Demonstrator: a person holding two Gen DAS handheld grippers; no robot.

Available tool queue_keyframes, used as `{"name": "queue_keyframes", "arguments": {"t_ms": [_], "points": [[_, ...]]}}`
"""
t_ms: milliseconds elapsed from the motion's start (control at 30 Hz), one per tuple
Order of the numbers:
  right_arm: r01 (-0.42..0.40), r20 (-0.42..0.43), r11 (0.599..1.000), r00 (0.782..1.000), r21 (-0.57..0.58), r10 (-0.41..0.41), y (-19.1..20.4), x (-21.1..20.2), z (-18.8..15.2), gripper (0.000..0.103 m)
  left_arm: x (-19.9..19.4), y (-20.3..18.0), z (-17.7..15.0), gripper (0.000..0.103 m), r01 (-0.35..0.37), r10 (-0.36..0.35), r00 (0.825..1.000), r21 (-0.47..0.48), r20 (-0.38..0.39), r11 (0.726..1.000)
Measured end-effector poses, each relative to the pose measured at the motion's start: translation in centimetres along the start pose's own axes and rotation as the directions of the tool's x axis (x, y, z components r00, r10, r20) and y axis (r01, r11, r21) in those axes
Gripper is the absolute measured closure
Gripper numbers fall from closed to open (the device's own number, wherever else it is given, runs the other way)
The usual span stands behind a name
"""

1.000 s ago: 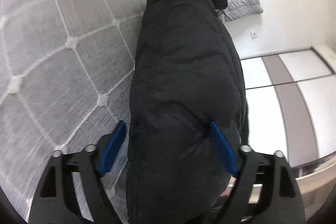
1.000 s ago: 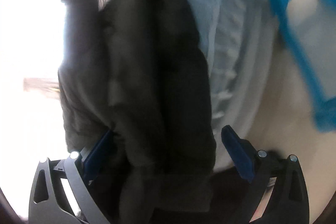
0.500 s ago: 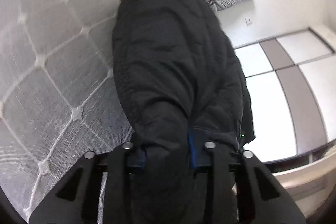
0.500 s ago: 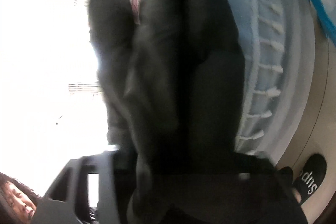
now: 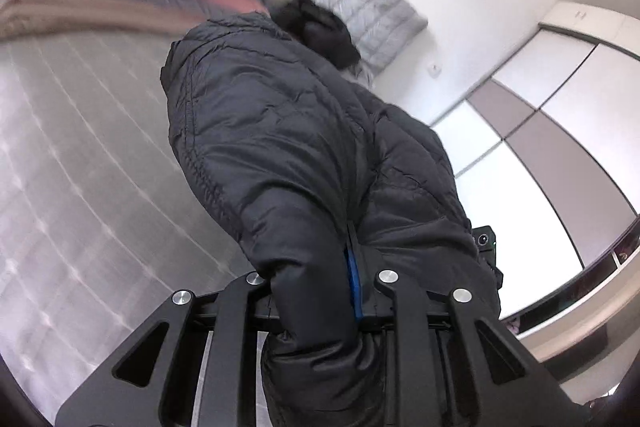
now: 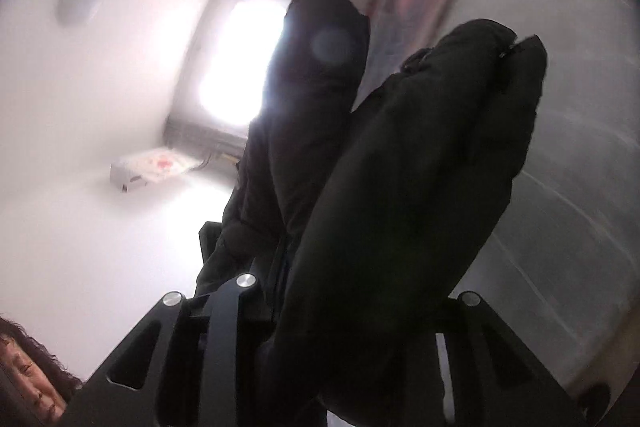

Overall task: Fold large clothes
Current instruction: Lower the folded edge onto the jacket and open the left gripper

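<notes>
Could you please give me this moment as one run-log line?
step: lift for fold | left gripper: closing, pinching black puffer jacket | right gripper: closing on jacket | under: grey quilted mattress

The jacket [image 5: 288,147] is black puffy cloth with a slight sheen, stitched in seams. The bed [image 5: 80,187] is grey quilted fabric. The left tool [image 5: 316,291] is matt black plastic with shiny metal bolts.

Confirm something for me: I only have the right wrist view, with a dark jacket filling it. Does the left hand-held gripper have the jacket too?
Observer: Yes. The left hand-held gripper has a fold of the black jacket between its jaws, which are closing; one blue pad presses into the fabric.
Operator: What lies past the jacket's far end in that view?
Observer: Another dark garment, with a grey quilted piece behind it.
</notes>
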State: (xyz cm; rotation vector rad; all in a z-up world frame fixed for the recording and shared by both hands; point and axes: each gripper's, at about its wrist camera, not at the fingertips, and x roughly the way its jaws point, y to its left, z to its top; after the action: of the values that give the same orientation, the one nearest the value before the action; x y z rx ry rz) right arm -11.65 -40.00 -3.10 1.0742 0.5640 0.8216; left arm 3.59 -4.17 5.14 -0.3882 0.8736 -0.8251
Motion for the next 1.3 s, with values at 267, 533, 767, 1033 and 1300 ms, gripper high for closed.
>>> {"name": "queue_keyframes", "arguments": {"t_ms": [267,533,767,1033,1300], "points": [[0.104,-0.222,0.992,0.968,-0.075,-0.118,-0.9,16.9,0.9,0.072,-7.0,11.4,0.9,0.084,-0.061,0.071,0.994,-0.112,0.089,0.992],[0.35,-0.426,0.935,0.839,-0.052,-0.338,-9.1,23.3,-3.8,0.031,-5.3,26.7,-7.3,0.05,-0.112,0.117,0.993,-0.475,-0.018,0.873],[0.343,-0.175,0.928,0.915,-0.145,-0.365,-0.8,17.8,-1.5,0.03,-14.1,24.7,-6.5,0.018,-0.185,0.343,0.908,-0.502,0.242,0.845],[0.258,-0.214,0.899,0.913,-0.354,-0.346,5.5,29.2,3.0,0.016,-13.2,18.6,-5.4,0.017,-0.313,0.401,0.874,-0.313,0.275,0.897],[0.48,-0.323,0.842,0.778,-0.246,-0.538,-8.7,39.2,3.9,0.017,-12.1,17.2,-5.2,0.017,-0.496,0.548,0.813,-0.261,0.195,0.828]]}}
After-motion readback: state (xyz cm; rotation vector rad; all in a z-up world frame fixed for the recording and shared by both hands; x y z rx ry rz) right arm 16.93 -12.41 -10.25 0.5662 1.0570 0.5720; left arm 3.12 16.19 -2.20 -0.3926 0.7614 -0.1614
